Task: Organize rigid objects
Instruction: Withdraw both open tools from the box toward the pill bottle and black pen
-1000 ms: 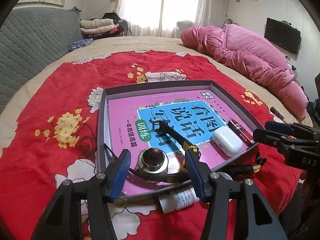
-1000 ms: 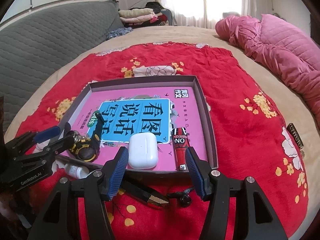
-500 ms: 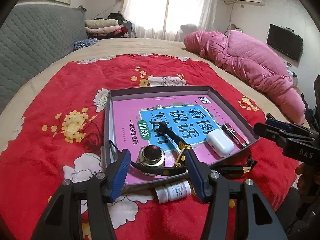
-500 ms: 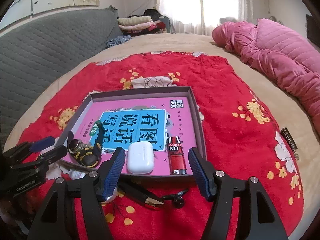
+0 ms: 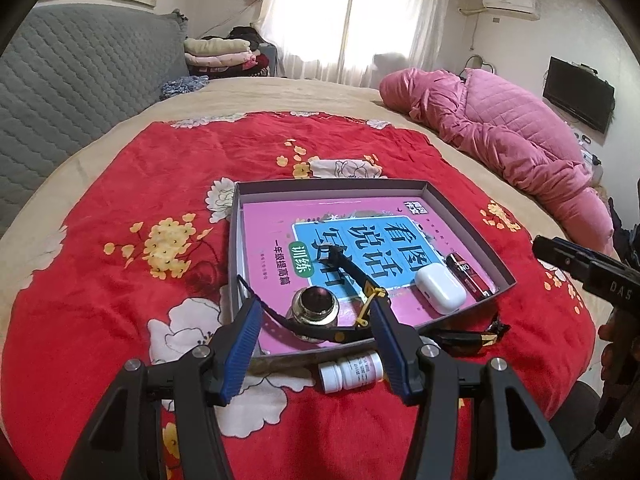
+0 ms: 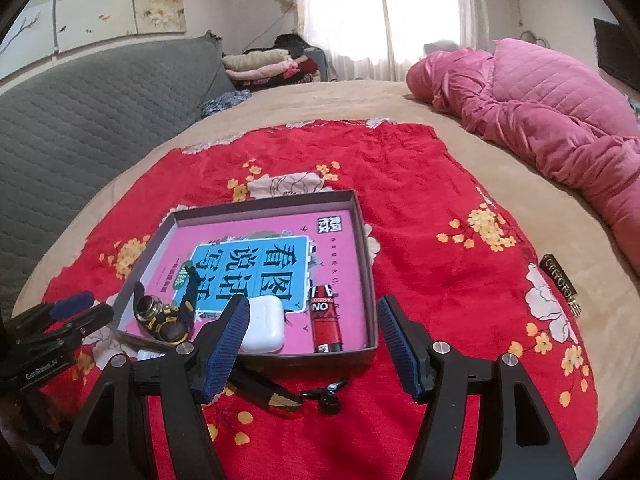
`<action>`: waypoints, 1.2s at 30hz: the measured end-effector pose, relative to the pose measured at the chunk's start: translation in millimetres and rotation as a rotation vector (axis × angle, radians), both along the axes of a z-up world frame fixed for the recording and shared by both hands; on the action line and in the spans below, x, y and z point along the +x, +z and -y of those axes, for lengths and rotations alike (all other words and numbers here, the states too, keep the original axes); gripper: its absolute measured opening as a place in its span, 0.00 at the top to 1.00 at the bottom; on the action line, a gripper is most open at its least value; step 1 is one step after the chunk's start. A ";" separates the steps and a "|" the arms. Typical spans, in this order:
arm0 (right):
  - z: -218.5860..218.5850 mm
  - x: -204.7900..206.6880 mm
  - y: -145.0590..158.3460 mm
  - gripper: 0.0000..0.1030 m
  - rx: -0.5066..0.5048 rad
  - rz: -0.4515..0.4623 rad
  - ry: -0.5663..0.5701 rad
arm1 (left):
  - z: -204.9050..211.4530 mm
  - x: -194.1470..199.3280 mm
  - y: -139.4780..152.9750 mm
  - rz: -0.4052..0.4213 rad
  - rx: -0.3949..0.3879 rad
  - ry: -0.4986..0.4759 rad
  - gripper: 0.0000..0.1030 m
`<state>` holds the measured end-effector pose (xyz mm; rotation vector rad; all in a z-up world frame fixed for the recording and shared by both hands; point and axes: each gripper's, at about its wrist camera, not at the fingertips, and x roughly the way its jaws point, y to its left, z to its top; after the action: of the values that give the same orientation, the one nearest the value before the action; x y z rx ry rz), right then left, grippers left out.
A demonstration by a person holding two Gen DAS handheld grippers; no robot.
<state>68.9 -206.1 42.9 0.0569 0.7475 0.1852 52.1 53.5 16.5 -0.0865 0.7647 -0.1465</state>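
A shallow grey box [image 5: 332,186] on the red floral blanket holds a pink book [image 5: 360,236], a black-strapped watch [image 5: 316,308], a white earbud case [image 5: 440,288] and a red lighter [image 5: 466,274]. A white pill bottle [image 5: 352,370] and black clippers [image 5: 464,336] lie on the blanket just in front of the box. My left gripper [image 5: 316,306] hovers open above the box's near edge, its pads bare. My right gripper [image 6: 312,305] is open and empty too, held over the near right corner, with the case [image 6: 264,324] and lighter [image 6: 326,316] beyond its tips.
A small black clip-like item [image 6: 328,396] lies beside the clippers [image 6: 268,394]. A pink quilt [image 5: 500,128] is heaped at the far right. There is a grey padded headboard [image 5: 60,80] on the left. A dark label strip [image 6: 560,284] lies on the beige sheet.
Both grippers have drawn back and upward from the box, so the pill bottle and clippers show more fully. The right jaws have spread a little wider.
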 end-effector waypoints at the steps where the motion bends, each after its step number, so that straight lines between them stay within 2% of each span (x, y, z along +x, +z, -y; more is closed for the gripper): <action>1: 1.4 -0.8 0.9 0.34 0.003 0.003 -0.002 | -0.7 -1.5 0.7 -0.001 0.002 0.001 0.46; 21: 26.0 -25.3 2.4 0.33 -0.003 0.017 -0.005 | -4.7 -23.8 2.3 -0.055 -0.009 0.003 0.46; 36: -6.9 -42.0 -9.8 0.33 -0.066 0.003 0.141 | 9.4 -30.3 -1.6 -0.086 0.011 -0.039 0.46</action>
<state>26.9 -199.2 33.0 -0.0589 0.7545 0.2944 21.8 44.1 14.9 -0.0674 0.8530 -0.1766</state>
